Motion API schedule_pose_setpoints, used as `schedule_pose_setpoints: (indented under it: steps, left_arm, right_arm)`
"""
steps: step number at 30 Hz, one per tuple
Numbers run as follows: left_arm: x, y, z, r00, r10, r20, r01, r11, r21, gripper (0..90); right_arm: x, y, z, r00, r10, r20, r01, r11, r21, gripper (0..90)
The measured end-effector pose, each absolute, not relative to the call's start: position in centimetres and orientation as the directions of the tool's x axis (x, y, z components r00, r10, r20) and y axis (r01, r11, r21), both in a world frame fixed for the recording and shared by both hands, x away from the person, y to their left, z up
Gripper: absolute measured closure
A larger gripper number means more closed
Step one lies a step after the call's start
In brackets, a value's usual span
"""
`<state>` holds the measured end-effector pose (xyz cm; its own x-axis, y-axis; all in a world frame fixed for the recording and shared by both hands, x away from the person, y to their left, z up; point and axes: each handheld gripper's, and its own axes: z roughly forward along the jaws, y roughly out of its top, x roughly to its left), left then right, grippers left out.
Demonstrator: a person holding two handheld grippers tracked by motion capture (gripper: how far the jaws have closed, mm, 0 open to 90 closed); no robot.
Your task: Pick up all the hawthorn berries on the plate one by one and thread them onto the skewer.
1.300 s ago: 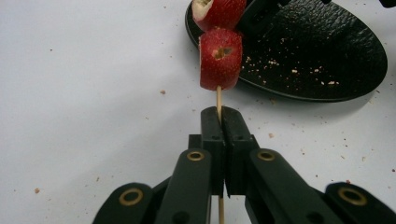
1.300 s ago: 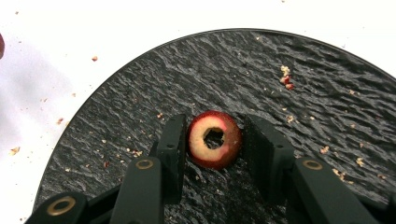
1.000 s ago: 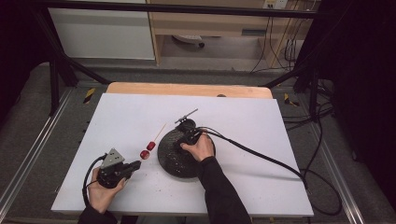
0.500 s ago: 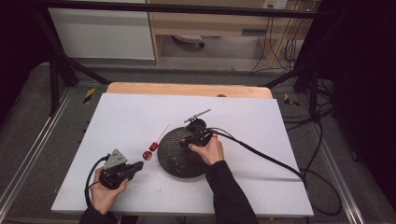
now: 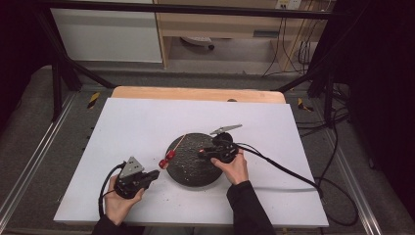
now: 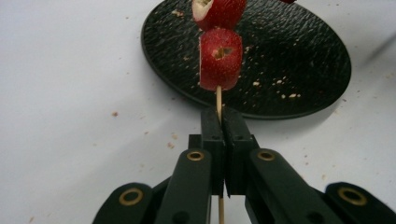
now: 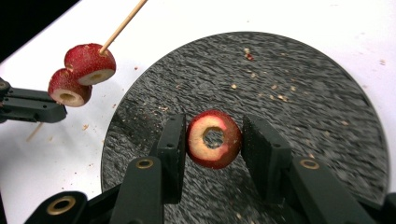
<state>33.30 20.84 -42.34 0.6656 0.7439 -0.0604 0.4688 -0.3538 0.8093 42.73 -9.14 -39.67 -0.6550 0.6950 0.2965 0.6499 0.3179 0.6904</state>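
Note:
My left gripper (image 5: 155,174) (image 6: 220,119) is shut on the lower end of a thin wooden skewer (image 6: 218,95). Two red fruit slices (image 5: 169,156) (image 6: 220,58) are threaded on it, hanging at the left rim of the black round plate (image 5: 188,171). The skewer's free tip points up and away over the plate. My right gripper (image 5: 201,151) (image 7: 214,135) hovers above the plate, shut on a third slice (image 7: 201,151): a red-skinned ring with pale flesh and a cored hole. In the right gripper view the skewer (image 7: 123,23) and its slices (image 7: 88,63) lie to the upper left.
The plate (image 7: 299,93) is speckled with crumbs and sits mid-table on a white sheet (image 5: 132,122), which also carries scattered crumbs. A black cable (image 5: 279,169) trails right from my right gripper. A wooden board edge (image 5: 195,93) runs along the far side.
My right hand has drawn to the right across the plate, a little higher. The left hand has shifted right, bringing the skewered slices to the plate's left rim.

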Motion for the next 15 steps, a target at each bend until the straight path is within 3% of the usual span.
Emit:
schedule_pose_setpoints:
  steps: [15]
  left_arm:
    - [33.3, 17.6, -41.3, 0.695, 0.717, -0.053, 0.435, -0.360, 0.825, 88.5]
  right_arm:
    - [40.8, -13.3, -41.4, -0.585, 0.706, 0.398, 0.636, 0.096, 0.766, 61.6]
